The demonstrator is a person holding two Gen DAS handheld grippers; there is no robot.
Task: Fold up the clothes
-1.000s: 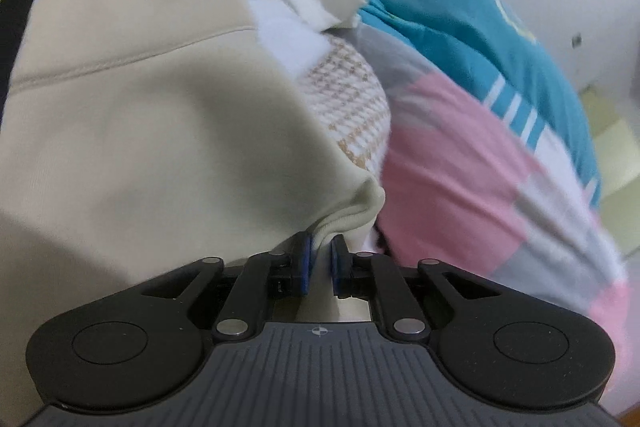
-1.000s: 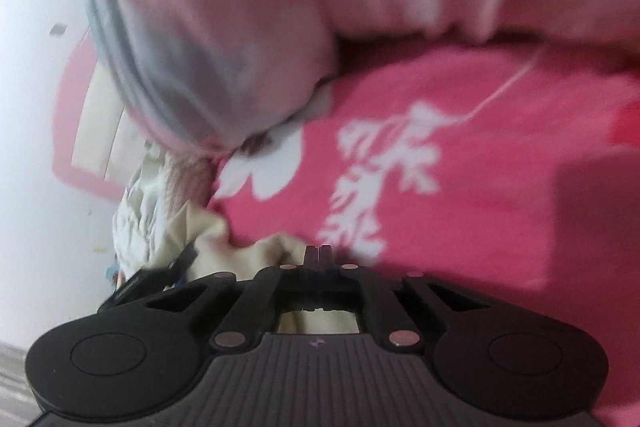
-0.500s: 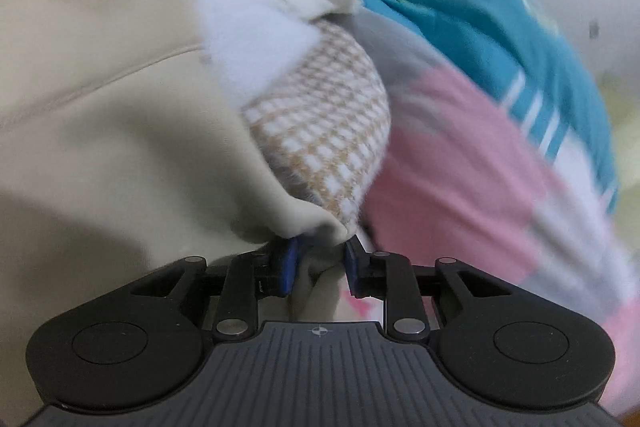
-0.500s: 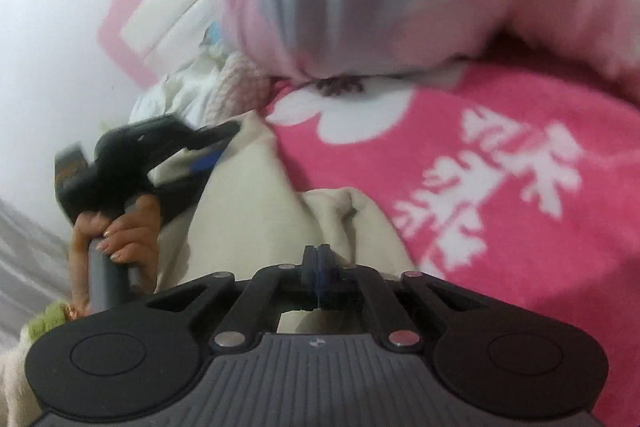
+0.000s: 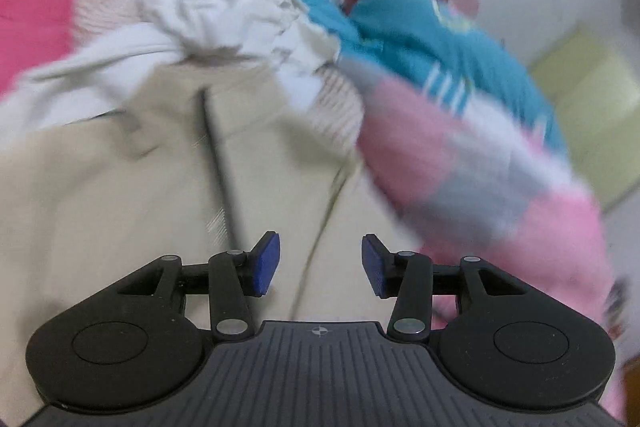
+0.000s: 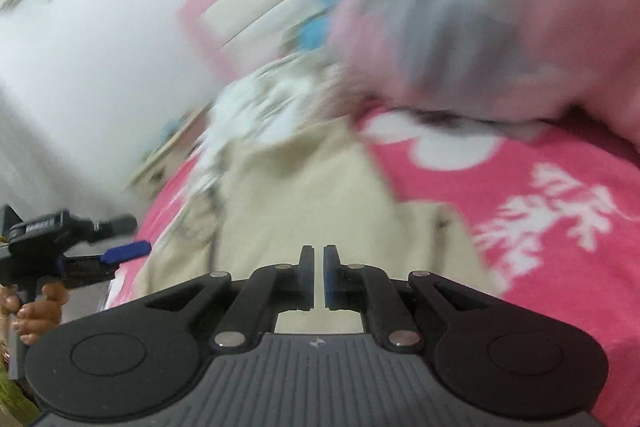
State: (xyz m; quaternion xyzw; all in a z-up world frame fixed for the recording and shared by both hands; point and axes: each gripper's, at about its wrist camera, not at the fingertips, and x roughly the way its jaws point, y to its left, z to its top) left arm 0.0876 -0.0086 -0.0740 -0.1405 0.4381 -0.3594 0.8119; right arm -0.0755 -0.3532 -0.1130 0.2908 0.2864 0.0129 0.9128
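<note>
two grippers (image 5: 320,263), one beige garment (image 5: 120,219)

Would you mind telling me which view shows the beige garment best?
The left wrist view: the beige garment fills its lower left, showing a dark stripe and seams. The right wrist view shows it blurred, on the pink patterned blanket.

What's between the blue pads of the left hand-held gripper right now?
In the left wrist view, the left hand-held gripper is open with nothing clamped; between its pads only the beige garment shows, lying beyond them, with a seam line running through the gap.
</note>
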